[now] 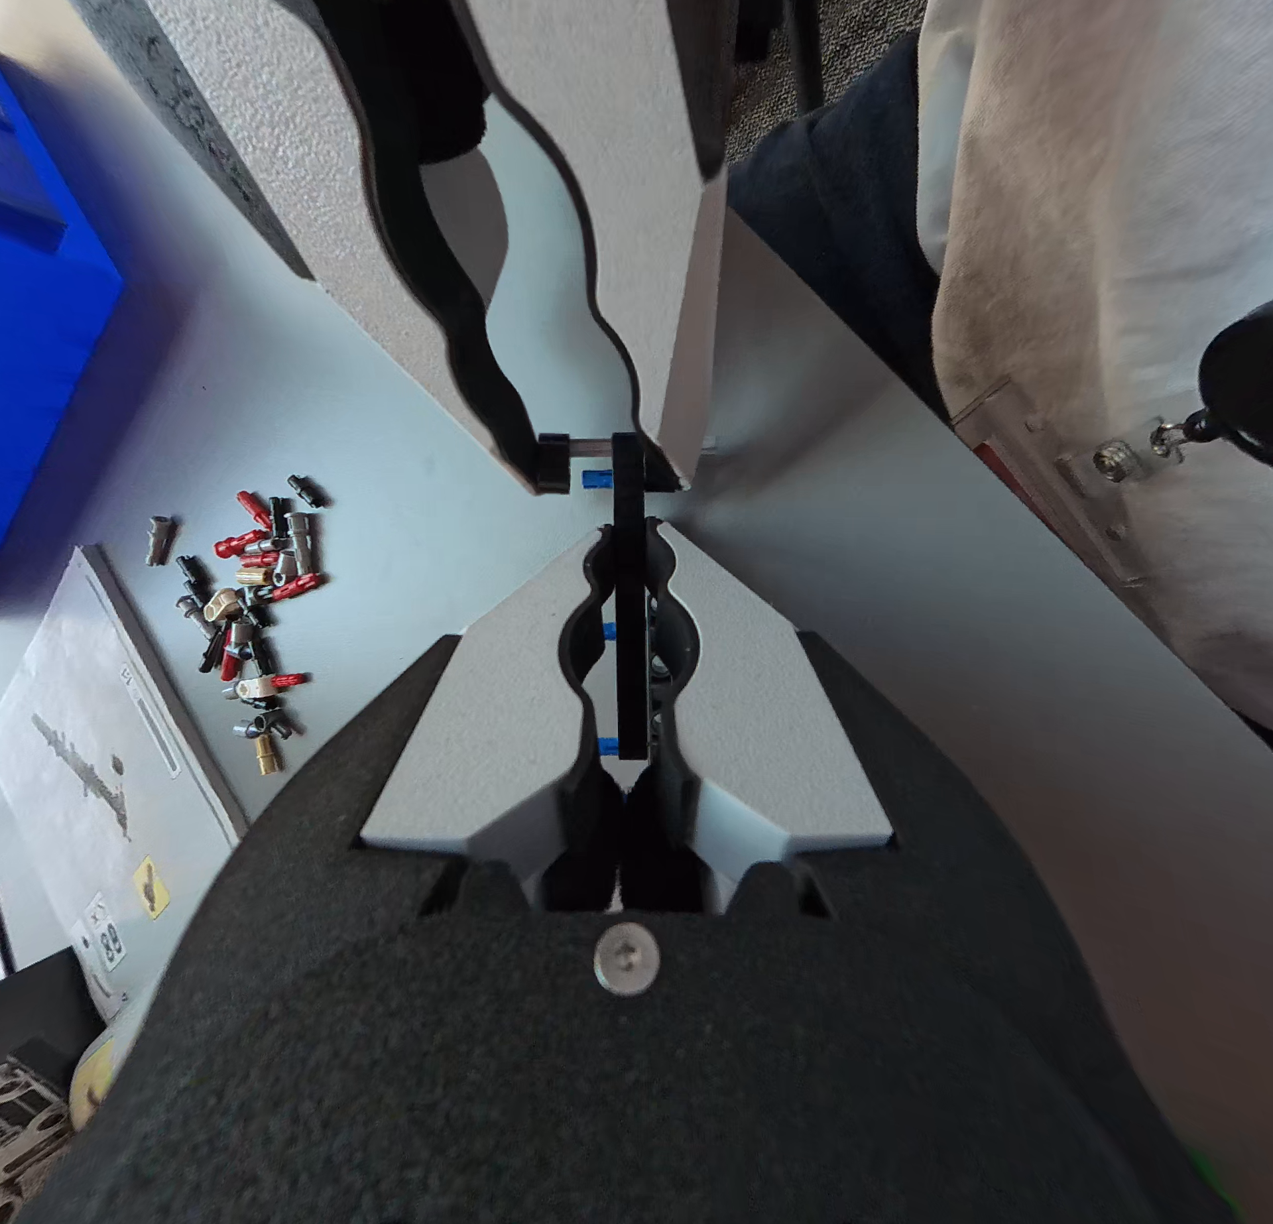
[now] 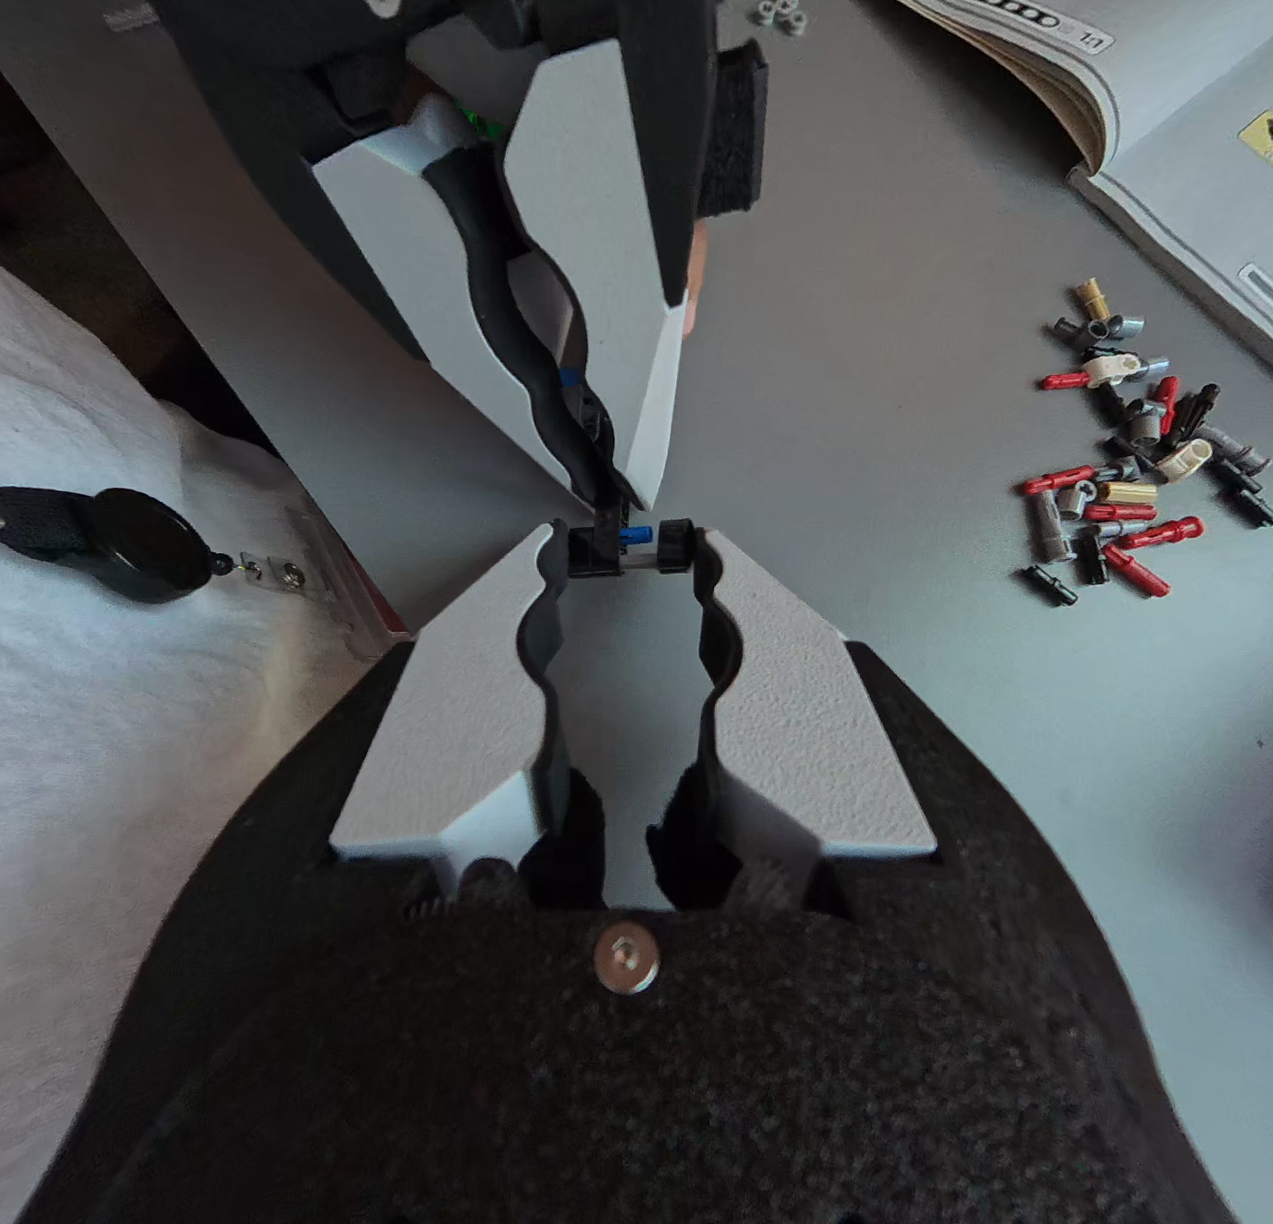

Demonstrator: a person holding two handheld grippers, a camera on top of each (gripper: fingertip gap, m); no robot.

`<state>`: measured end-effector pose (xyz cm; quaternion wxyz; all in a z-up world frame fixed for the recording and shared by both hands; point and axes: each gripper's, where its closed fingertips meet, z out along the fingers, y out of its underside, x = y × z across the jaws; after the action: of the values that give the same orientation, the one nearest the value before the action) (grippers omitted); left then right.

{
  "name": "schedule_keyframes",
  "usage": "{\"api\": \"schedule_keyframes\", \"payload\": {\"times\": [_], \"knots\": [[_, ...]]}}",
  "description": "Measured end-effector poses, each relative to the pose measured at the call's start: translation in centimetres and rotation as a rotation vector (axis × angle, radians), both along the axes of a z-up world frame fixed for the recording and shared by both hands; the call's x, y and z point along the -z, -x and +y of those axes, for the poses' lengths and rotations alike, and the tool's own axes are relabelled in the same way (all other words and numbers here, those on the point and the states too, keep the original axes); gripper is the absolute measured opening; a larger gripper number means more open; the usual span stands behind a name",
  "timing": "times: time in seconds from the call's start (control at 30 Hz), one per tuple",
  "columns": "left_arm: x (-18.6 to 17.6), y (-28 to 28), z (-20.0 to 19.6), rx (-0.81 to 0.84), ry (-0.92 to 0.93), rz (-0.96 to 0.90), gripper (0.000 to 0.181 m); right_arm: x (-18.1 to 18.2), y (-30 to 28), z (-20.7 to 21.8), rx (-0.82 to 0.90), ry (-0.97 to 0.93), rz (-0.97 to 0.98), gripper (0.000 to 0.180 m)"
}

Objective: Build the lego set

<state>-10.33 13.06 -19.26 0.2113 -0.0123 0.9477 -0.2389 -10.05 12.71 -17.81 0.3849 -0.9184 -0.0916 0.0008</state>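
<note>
— Two grippers met nose to nose above the grey table (image 2: pixel 861 364). Why so close?

— Each had its own job. The left gripper (image 1: pixel 628 536) was clamped flat on a long black beam (image 1: pixel 630 640), which ran back between its fingers, so the beam's far end stuck out past the tips where it could be worked on.

— And the other one?

— The right gripper (image 2: pixel 628 549) stood partly apart, spanning that exposed end: one fingertip against the beam's outer face, the other against a black bushing (image 2: pixel 675 545) on a short grey axle (image 1: pixel 591 444). It looked like a squeeze meant to seat the axle in the beam's end hole.

— Seated yet?

— Not fully, I'd judge; bare axle showed between bushing and beam.

— The blue bits?

— Blue pins (image 1: pixel 596 478) jutted from the beam's side, one just beside the axle. That likely explains the hold on the beam's flat faces.

— Spares?

— A heap of loose pins and connectors (image 2: pixel 1136 461) lay well apart on the table, beside the open instruction booklet (image 2: pixel 1033 33).
</note>
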Motion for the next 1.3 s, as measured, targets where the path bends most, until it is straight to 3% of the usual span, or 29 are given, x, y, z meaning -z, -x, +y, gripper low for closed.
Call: {"api": "schedule_keyframes", "payload": {"times": [0.53, 0.77, 1.3], "knots": [[0.0, -0.3, -0.1, -0.005, 0.023, 0.021, 0.007, 0.6, -0.1, -0.1, 0.016, 0.016, -0.103, 0.031], [0.0, -0.3, -0.1, -0.030, 0.034, 0.059, 0.007, 0.4, -0.3, -0.1, 0.058, 0.036, 0.003, 0.032], [0.0, -0.6, -0.3, -0.074, 0.032, 0.098, 0.007, 0.7, -1.0, -0.1, -0.009, 0.126, -0.262, 0.032]]}}
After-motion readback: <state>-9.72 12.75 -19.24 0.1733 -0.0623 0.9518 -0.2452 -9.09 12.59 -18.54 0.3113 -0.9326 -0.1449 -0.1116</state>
